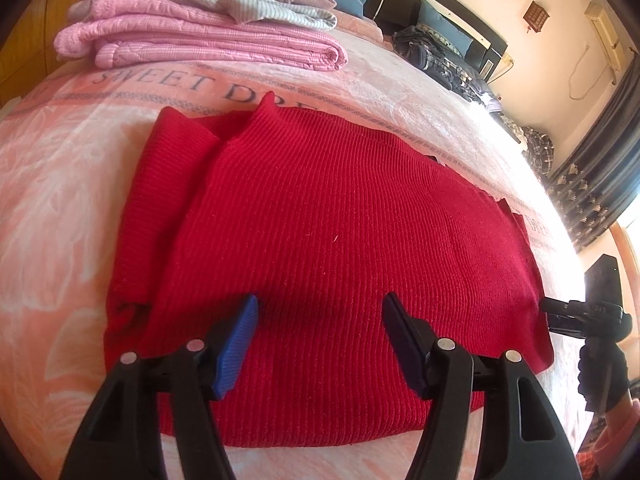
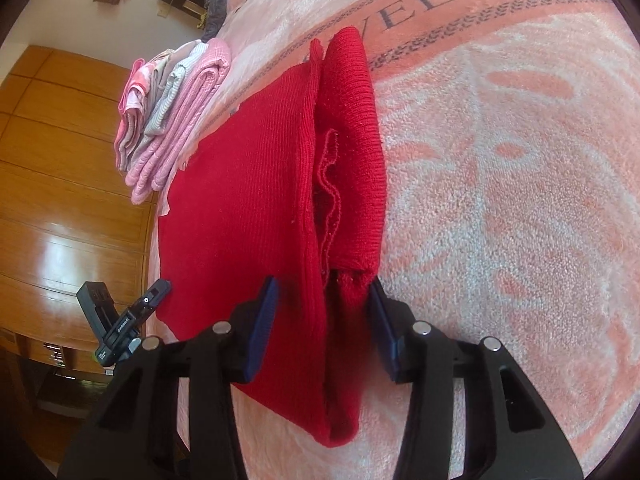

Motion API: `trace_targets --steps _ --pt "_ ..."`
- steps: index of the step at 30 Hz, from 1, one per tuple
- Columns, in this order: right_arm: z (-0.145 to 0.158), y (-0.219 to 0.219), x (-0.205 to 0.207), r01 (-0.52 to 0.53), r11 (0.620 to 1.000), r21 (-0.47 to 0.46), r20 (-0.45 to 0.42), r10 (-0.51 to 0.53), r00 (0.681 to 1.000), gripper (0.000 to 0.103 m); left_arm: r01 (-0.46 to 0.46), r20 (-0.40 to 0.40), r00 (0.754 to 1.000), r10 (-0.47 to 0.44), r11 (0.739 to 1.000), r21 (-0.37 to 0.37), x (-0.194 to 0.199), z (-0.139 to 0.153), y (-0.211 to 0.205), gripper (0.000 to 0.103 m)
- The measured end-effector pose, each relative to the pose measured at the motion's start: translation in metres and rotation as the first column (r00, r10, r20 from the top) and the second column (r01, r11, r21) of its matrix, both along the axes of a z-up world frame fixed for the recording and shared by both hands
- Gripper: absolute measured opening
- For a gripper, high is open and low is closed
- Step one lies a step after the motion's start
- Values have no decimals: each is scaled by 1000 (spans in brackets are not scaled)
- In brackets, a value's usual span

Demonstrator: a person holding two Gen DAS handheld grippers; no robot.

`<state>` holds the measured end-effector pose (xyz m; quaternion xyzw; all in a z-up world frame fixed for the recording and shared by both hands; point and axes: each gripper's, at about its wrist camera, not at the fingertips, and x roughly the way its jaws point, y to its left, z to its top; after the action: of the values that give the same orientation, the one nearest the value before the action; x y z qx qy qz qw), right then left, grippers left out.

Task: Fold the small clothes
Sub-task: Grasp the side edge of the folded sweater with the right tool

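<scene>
A red ribbed knit sweater (image 1: 320,208) lies flat on the pink bedspread (image 1: 60,184), with a sleeve folded over along its left side in the left wrist view. My left gripper (image 1: 320,304) is open, its blue-padded fingers (image 1: 240,336) spread just above the sweater's near hem. My right gripper (image 2: 322,308) is also open and straddles the end of the sweater (image 2: 256,184) where the folded sleeve (image 2: 356,152) lies. The right gripper shows at the sweater's right edge (image 1: 576,316). The left gripper shows at the sweater's left corner (image 2: 132,320). Neither holds cloth.
A stack of folded pink and striped clothes (image 1: 200,32) sits on the bed beyond the sweater, seen also as the stack (image 2: 172,112). Dark plaid garments (image 1: 440,60) lie near the headboard. A wooden wardrobe (image 2: 60,160) stands beside the bed, and a dark curtain (image 1: 592,184) hangs at the right.
</scene>
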<state>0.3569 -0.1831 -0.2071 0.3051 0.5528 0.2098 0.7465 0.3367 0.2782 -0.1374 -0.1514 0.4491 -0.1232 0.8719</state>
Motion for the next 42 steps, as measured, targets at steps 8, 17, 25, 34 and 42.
trace_targets --steps 8,17,25,34,42 --pt "25 6 2 -9 999 38 64 6 998 11 18 1 1000 -18 999 -32 0 -1 6 68" --pt "-2 5 0 4 1000 -29 -4 -4 1000 10 36 11 999 -36 999 -9 -5 -4 2 69" --pt "-5 7 -2 9 999 -35 6 -9 1000 10 36 9 999 -36 999 -8 -4 -4 0 71" --pt "40 31 3 31 999 -44 27 -29 999 9 15 54 999 -10 995 -96 -10 19 31 71" --pt "116 151 30 -117 977 -177 83 133 988 8 -65 73 994 77 986 -151 -16 22 86 71"
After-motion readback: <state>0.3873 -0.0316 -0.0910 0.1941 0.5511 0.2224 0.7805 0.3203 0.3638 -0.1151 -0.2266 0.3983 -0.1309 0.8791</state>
